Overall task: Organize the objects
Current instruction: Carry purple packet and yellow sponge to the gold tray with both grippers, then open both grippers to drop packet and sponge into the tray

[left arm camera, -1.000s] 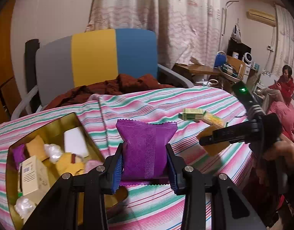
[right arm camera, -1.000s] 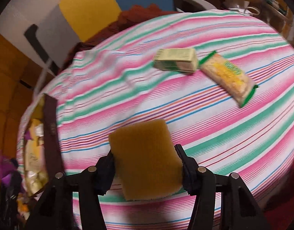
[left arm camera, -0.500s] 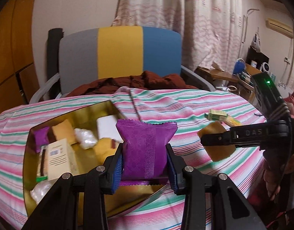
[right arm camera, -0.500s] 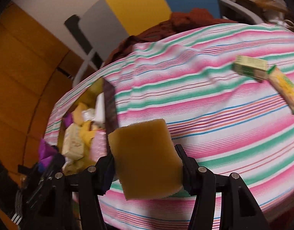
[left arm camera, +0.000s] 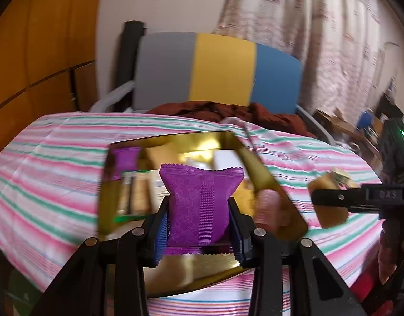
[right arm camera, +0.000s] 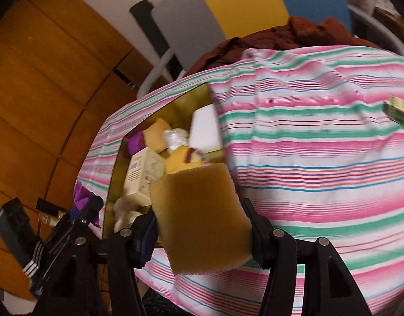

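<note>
Your left gripper was closed on a purple packet, held upright between its blue-padded fingers. Directly ahead of and below it lay the open gold tin on the striped table, already holding a second purple packet, a cream box, a white block and other items blurred by motion. Your right gripper was clamped on a yellow sponge, with the tin ahead of it to its left and a green box, cut off at the frame edge, far to its right. The tin's near rim was hidden behind the left gripper. Your hand below the right gripper was too dark and cropped to read; the two grippers sat side by side, near each other.
</note>
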A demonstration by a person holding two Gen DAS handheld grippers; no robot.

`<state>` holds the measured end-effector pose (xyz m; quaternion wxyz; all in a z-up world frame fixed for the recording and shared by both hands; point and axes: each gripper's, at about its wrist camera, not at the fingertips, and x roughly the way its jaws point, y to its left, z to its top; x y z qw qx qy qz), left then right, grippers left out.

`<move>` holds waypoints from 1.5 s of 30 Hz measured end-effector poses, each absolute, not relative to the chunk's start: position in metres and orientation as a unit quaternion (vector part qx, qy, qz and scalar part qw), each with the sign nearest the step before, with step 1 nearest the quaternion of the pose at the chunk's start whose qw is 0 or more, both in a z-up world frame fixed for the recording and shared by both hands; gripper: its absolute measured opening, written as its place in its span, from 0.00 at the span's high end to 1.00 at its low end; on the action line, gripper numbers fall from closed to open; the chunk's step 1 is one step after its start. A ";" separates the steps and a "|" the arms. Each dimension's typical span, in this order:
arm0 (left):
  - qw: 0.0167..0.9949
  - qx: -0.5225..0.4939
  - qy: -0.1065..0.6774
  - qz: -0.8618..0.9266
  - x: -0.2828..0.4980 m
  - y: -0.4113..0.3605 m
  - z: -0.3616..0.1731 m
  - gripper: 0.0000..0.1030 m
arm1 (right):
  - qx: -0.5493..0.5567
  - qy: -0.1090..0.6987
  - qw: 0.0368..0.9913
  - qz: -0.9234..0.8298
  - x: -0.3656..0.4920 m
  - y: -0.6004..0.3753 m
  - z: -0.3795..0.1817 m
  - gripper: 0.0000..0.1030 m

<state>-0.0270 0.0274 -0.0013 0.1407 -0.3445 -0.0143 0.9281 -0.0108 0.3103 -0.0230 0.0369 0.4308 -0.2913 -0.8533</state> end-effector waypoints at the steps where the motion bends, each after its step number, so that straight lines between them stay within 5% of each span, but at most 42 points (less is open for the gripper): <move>1: 0.130 -0.346 -0.021 0.929 -0.028 0.018 -0.002 0.61 | 0.433 -0.287 0.045 -0.854 -0.014 0.302 -0.023 0.42; 17: 0.151 -0.368 -0.087 0.913 -0.030 -0.009 -0.012 0.61 | 0.453 -0.250 0.074 -0.852 -0.041 0.246 -0.032 0.33; 22: 0.169 -0.384 -0.091 0.903 -0.039 0.007 -0.020 0.61 | 0.448 -0.260 0.057 -0.854 -0.036 0.252 -0.034 0.07; 45: 0.146 -0.400 -0.032 0.904 -0.032 0.025 -0.032 0.57 | 0.432 -0.177 -0.007 -0.884 -0.021 0.244 -0.035 0.07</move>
